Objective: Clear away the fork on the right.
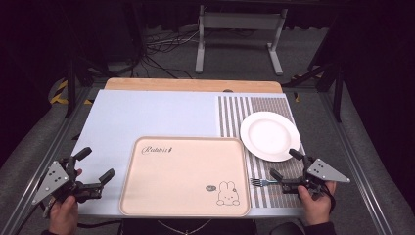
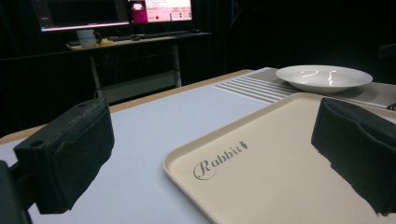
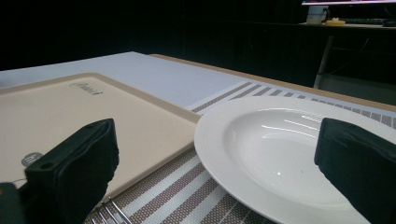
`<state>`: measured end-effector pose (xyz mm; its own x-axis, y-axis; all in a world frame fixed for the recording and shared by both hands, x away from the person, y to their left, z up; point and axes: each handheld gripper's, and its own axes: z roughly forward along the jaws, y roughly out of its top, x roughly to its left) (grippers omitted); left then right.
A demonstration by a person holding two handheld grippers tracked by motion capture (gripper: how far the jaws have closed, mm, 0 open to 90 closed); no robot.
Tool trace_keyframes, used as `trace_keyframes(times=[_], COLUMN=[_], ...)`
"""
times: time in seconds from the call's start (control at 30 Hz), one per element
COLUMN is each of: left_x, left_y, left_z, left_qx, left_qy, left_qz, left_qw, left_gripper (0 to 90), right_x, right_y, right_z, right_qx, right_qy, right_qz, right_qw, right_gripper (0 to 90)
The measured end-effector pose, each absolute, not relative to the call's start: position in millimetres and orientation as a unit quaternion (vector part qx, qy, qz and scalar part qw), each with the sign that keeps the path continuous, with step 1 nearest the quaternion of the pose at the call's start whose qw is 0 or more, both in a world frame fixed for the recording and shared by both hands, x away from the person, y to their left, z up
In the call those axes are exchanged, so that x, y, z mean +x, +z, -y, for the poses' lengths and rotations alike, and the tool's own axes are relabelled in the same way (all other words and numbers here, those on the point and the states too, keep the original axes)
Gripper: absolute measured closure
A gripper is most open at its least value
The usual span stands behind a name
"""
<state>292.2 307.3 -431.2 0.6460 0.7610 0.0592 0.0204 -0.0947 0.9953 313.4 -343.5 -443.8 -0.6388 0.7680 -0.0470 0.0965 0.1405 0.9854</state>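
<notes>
A beige tray [image 1: 161,196] with a rabbit drawing lies at the front middle of the table. To its right, a white plate [image 1: 269,135] rests on a striped placemat [image 1: 254,110], and a fork [image 1: 260,182] lies on the mat just in front of the plate. My right gripper [image 1: 286,164] hovers open by the fork's handle end, its jaws spread toward the plate [image 3: 280,154]; the fork tines [image 3: 109,211] peek in at the bottom of the right gripper view. My left gripper [image 1: 95,164] stands open left of the tray [image 2: 261,177], holding nothing.
A pale blue mat [image 1: 147,115] covers the left and middle of the table, with a wooden edge [image 1: 193,84] at the back. Beyond the table stand a metal frame [image 1: 240,34] and cables on the floor. A desk with monitors [image 2: 116,14] shows in the left gripper view.
</notes>
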Motion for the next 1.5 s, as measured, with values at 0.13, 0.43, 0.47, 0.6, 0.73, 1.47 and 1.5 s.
trace_keyframes(times=[0.13,0.43,0.47,0.6,0.73,1.47,1.5], left_x=[292,291,291,291,291,292,292], left_y=[-431,-430,-430,-430,-430,-431,-431], left_z=[-308,-308,-308,-308,-309,-310,-310], left_qx=[0.671,0.671,0.672,0.672,0.673,0.671,0.671], left_qy=[0.307,0.309,0.309,0.31,0.311,0.314,0.314], left_qz=[-0.292,-0.289,-0.289,-0.288,-0.285,-0.291,-0.291], left_qw=[0.608,0.609,0.608,0.607,0.607,0.605,0.605], left_gripper=[0.0,0.0,0.1,0.0,0.0,0.1,0.1], right_x=[313,313,313,317,323,349,350], right_y=[-444,-443,-443,-442,-438,-393,-388], right_z=[343,344,343,340,338,330,329], right_qx=[0.31,0.309,0.309,0.301,0.301,0.278,0.276], right_qy=[0.579,0.578,0.58,0.589,0.589,0.485,0.465], right_qz=[-0.695,-0.697,-0.695,-0.693,-0.695,-0.791,-0.806], right_qw=[0.29,0.292,0.292,0.287,0.281,0.248,0.243], right_gripper=[0.6,0.6,0.6,0.6,0.5,4.9,4.3])
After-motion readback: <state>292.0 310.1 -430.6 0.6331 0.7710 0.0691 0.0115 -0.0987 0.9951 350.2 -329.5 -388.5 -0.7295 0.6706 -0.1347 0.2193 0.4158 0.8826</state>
